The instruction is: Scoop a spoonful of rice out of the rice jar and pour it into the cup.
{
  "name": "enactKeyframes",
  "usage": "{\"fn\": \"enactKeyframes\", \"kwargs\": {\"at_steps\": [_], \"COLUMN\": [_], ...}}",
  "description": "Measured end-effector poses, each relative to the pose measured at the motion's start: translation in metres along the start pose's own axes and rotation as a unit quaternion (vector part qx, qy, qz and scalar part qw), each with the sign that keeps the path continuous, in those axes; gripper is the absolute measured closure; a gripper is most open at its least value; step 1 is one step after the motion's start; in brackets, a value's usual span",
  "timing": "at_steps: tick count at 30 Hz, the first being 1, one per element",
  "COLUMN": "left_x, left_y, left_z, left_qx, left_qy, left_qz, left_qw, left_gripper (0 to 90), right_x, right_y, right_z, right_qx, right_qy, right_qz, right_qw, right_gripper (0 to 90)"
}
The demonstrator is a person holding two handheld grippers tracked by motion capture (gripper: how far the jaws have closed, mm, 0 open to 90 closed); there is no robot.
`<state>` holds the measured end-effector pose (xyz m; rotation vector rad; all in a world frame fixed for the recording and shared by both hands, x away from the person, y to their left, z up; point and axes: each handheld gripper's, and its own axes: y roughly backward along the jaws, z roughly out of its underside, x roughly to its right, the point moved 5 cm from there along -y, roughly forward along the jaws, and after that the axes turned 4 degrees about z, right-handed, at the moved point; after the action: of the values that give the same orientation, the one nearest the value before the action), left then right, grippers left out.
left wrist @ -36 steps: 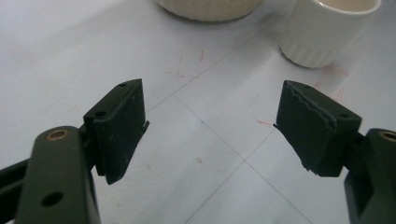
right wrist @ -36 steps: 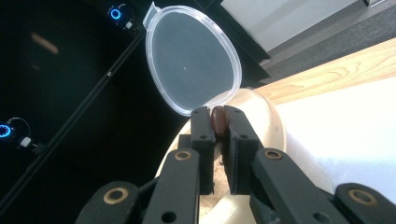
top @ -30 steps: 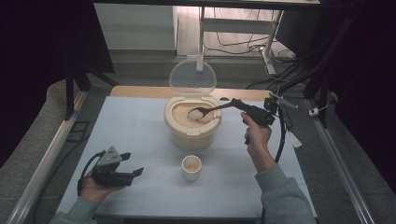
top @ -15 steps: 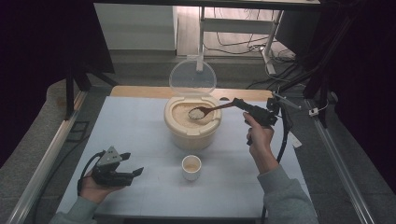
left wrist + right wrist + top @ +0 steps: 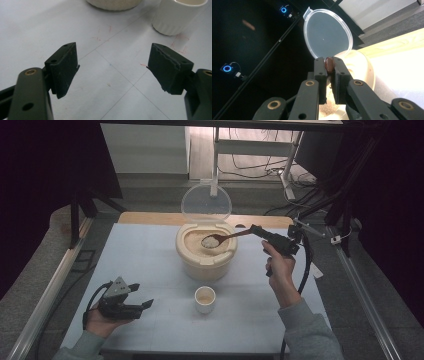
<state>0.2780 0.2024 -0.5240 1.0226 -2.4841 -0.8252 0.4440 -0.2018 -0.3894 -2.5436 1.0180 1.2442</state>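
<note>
Right gripper (image 5: 256, 231) of mine pinches the spoon (image 5: 220, 239), full of rice, I think, above the tub (image 5: 205, 252). Below sits the cup (image 5: 205, 299), waiting. Left gripper (image 5: 144, 304) rests wide, holding nothing.

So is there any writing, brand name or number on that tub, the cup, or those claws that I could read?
No readable text in any view.
Cream round plastic tub and its clear flip-up lid: no label visible.
Small white ribbed cup: plain.
Left claw, right claw and the brown wooden spoon it clamps: unmarked.
Pale blue table sheet: faint red pen marks and thin lines, not letters.
</note>
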Motion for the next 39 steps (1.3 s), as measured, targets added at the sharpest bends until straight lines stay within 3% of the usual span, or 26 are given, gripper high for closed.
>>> {"fn": "enactKeyframes", "kwargs": {"at_steps": [13,24,39], "left_x": [-0.001,-0.002,-0.002], "left_y": [-0.002,-0.002,-0.004], "left_z": [0.001,0.001,0.001], "left_qx": [-0.004,-0.006,-0.008], "left_qy": [0.0,0.003,0.003], "left_qz": [0.0,0.0,0.001], "left_qw": [1.0,1.0,1.0], "left_gripper": [23.6,23.6,23.4], "right_x": [0.001,-0.005,0.002], "right_y": [0.012,0.027,0.04], "right_z": [0.007,0.021,0.043], "right_qx": [-0.012,-0.038,-0.081], "right_qy": [-0.009,0.002,0.01], "right_qz": [-0.017,-0.029,-0.023], "right_qw": [0.9997,0.9989,0.9964], "right_gripper": [83.8,83.8,83.8]}}
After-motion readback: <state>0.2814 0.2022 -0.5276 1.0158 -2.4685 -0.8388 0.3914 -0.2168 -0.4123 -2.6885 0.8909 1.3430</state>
